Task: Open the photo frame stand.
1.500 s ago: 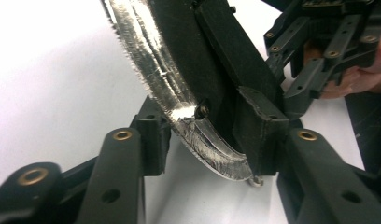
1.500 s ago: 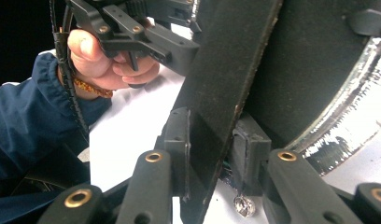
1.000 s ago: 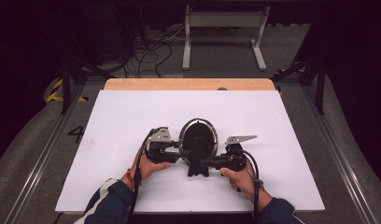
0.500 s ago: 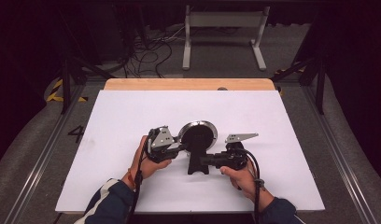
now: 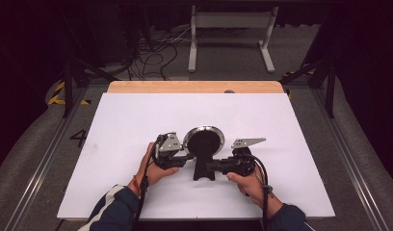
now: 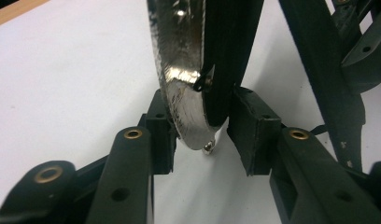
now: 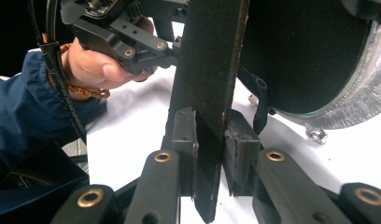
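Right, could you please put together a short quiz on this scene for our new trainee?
1. True or false: the right gripper is clamped on the black stand of the round frame.
2. What sits between the jaws of the left gripper? A: the frame's silver rim. B: a cable. C: nothing.
3. Fill in: the frame is on a ___ table.

Key: 1 true. 2 A; those jaws have just been opening a little, with the rim between them. 3 white.
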